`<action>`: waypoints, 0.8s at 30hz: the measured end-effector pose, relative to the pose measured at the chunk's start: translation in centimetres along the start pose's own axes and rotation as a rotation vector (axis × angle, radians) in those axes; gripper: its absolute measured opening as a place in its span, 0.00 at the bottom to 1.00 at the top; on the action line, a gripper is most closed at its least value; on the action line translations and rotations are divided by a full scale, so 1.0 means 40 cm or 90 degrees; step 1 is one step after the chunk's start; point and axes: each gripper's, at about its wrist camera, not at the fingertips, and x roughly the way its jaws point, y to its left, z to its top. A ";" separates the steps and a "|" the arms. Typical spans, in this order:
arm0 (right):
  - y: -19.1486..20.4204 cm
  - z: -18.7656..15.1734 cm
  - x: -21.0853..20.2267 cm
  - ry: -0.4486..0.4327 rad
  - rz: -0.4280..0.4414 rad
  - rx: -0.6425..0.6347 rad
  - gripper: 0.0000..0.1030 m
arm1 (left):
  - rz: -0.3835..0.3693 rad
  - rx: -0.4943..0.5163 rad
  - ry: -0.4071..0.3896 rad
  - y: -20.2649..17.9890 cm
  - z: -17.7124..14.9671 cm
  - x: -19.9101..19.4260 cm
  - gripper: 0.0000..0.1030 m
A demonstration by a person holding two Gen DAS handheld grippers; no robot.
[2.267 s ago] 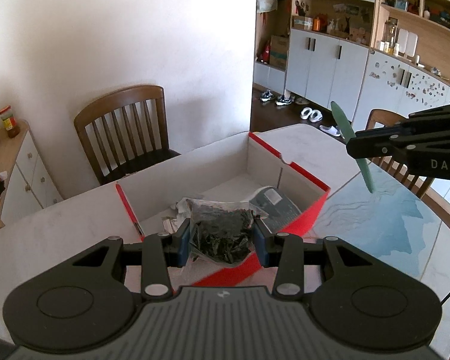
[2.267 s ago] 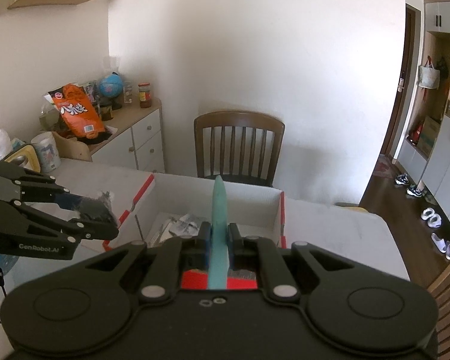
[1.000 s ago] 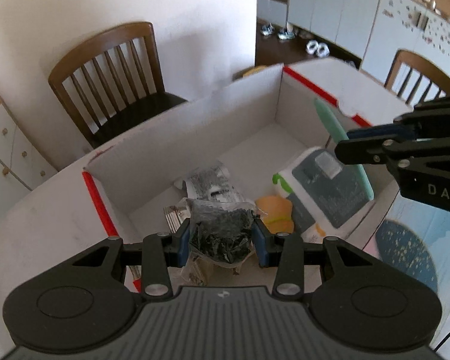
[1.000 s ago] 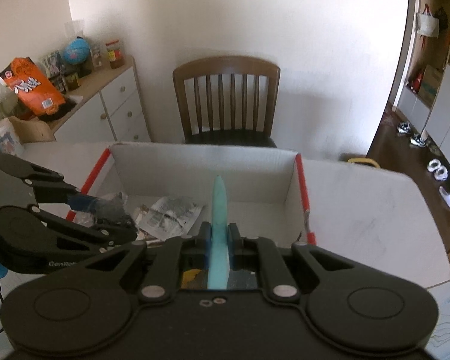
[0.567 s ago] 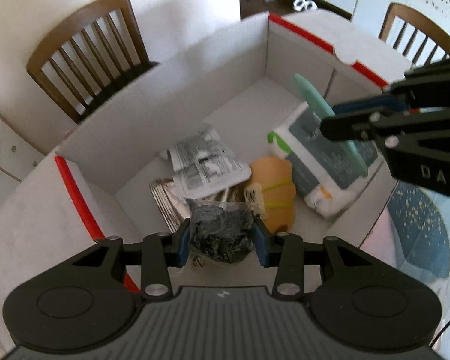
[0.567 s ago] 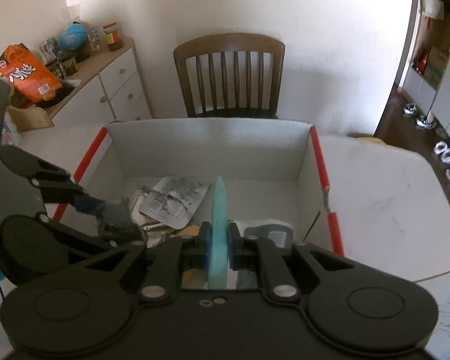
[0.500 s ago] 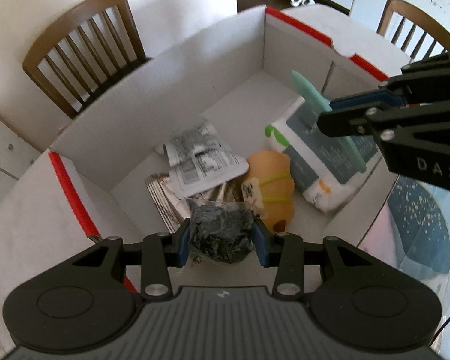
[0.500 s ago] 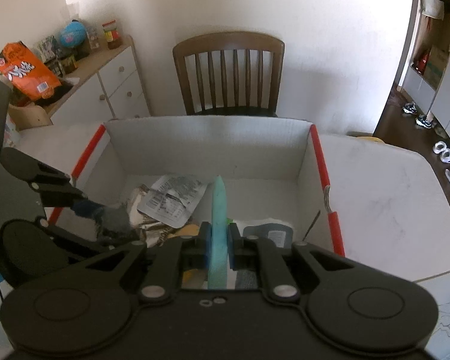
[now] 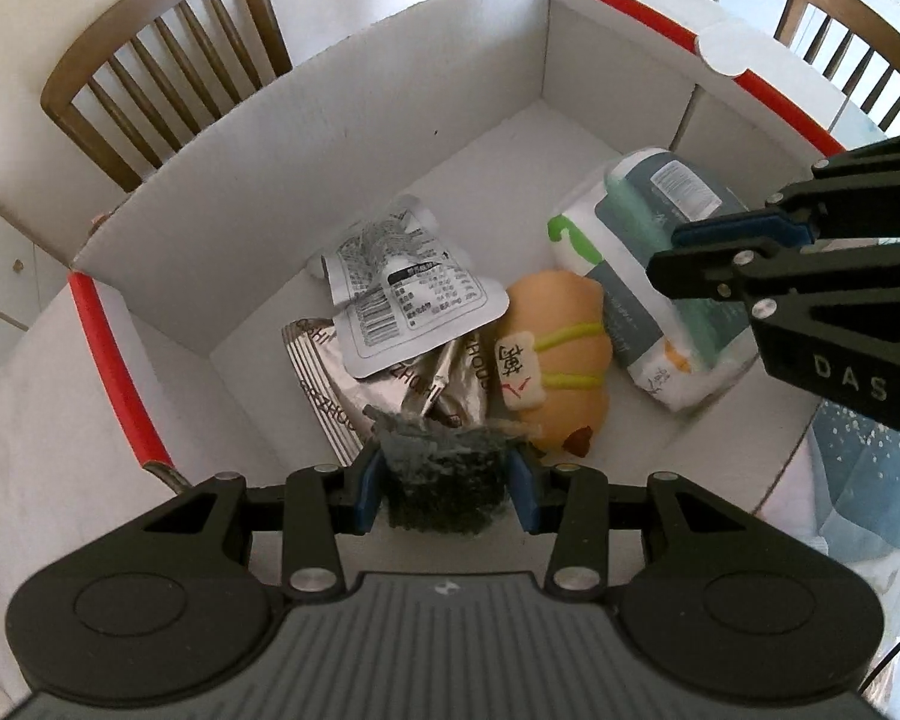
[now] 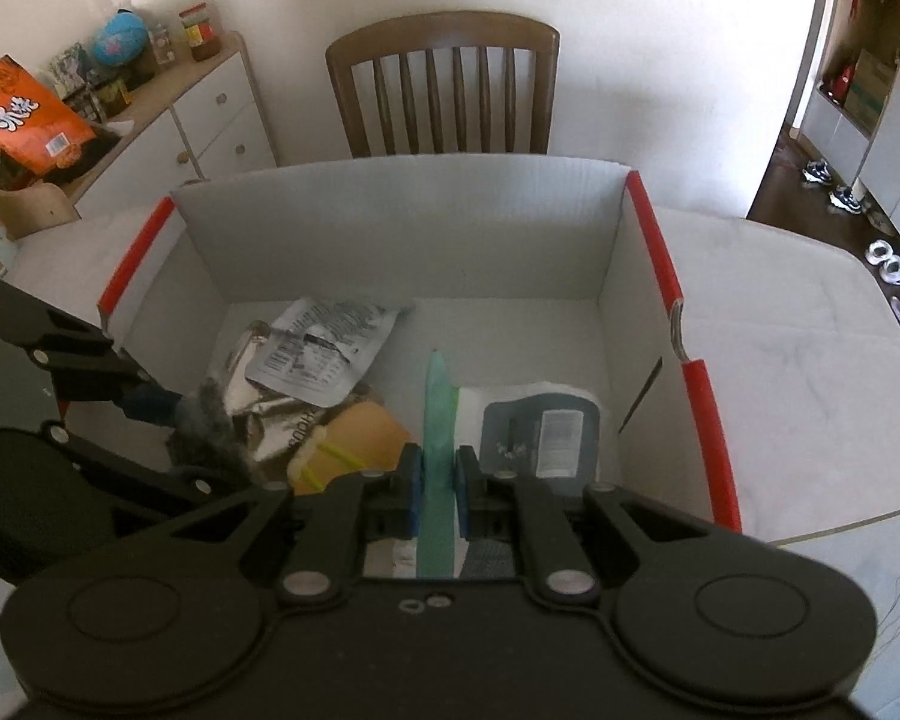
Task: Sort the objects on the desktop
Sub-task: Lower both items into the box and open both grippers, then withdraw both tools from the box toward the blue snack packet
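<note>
A dark crinkled packet and a thin green stick hang over the open white box, each clamped in a tool

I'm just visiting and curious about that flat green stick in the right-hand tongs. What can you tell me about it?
The green stick is thin, flat and pale teal, tapering to a rounded tip, and looks like smooth plastic; what it is I cannot tell. The right tongs are shut on it partway along, its tip pointing forward and down into the white cardboard box. In the left wrist view it hangs over the grey-and-white packet already in the box. Whether it touches the packet is unclear.
</note>
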 end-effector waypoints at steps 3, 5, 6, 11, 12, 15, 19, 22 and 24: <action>-0.004 -0.004 0.008 0.007 -0.002 0.004 0.15 | -0.001 -0.002 0.000 0.000 -0.001 0.002 0.40; -0.006 -0.006 0.011 0.010 -0.005 0.006 0.20 | -0.001 -0.003 0.001 0.001 -0.001 0.002 0.40; -0.009 -0.007 0.011 0.012 -0.005 0.010 0.20 | 0.000 -0.003 0.002 0.000 -0.001 0.002 0.40; -0.015 -0.012 0.005 0.014 -0.002 0.018 0.28 | -0.004 -0.006 0.002 0.001 -0.001 -0.004 0.44; -0.017 -0.012 0.003 0.015 -0.001 0.019 0.28 | -0.001 -0.005 0.000 0.001 -0.002 -0.008 0.45; -0.021 -0.014 -0.008 0.011 -0.001 0.023 0.30 | 0.024 -0.001 -0.006 -0.002 0.000 -0.018 0.57; -0.025 -0.015 -0.029 0.003 0.001 0.025 0.31 | 0.014 -0.021 -0.016 0.014 -0.003 -0.043 0.60; -0.029 -0.017 -0.052 -0.004 0.006 0.025 0.31 | 0.021 -0.025 -0.027 0.018 -0.005 -0.067 0.59; -0.031 -0.015 -0.067 -0.011 0.010 0.028 0.31 | 0.019 -0.034 -0.034 0.020 -0.009 -0.084 0.60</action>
